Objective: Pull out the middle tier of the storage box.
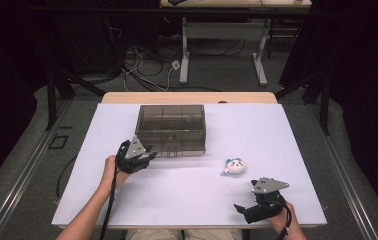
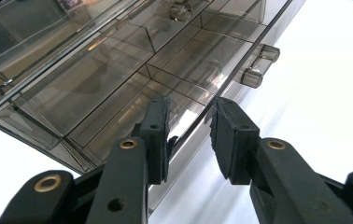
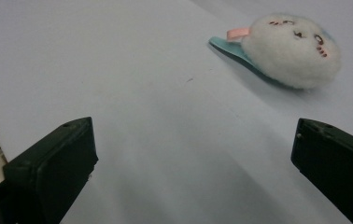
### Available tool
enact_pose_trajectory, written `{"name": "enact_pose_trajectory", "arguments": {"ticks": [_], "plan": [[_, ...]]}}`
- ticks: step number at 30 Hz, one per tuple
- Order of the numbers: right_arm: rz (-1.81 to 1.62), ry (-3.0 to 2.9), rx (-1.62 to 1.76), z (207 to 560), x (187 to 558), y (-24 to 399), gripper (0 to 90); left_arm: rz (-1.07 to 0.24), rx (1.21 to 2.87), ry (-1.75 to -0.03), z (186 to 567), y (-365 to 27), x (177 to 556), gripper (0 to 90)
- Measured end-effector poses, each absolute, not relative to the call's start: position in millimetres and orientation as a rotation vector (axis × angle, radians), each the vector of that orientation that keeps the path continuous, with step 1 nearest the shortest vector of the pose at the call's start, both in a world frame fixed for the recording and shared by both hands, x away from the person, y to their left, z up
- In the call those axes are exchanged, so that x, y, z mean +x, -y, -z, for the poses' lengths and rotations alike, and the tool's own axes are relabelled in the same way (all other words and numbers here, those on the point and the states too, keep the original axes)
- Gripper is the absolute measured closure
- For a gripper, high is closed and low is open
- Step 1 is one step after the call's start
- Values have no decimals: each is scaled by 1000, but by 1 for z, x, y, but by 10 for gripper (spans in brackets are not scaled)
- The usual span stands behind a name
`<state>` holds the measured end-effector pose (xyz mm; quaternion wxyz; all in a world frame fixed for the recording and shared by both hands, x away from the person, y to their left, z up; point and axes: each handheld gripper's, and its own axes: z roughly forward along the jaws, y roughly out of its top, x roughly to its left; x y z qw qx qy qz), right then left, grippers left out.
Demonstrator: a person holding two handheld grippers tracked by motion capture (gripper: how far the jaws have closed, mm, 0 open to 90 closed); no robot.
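Straddling the box's front wall (image 2: 198,122), left tongs (image 2: 191,135) partly closed.

Looks like a lab/recording setup: white worktop (image 1: 187,200) ringed by black curtains (image 1: 7,60), loose cables (image 1: 142,67) across grey floor (image 1: 217,70), height-adj. desk frame (image 1: 224,50) behind.

Left gripper (image 1: 144,157) held out mid-table, jaws narrowed with a small gap between. Right gripper (image 1: 244,210) low near the front edge, jaws spread wide.
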<state>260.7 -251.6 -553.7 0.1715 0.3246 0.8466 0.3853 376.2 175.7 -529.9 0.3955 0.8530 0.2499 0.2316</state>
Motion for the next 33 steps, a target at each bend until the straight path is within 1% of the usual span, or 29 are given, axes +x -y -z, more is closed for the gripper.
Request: {"name": "enact_pose_trajectory", "arguments": {"ticks": [18, 33], "plan": [[-1091, -2402, 921, 553, 260, 252, 0, -578, 2179, -628, 529, -178, 365, 698], [-1091, -2403, 918, 554, 261, 251, 0, -575, 2200, -622, 530, -182, 357, 699]]}}
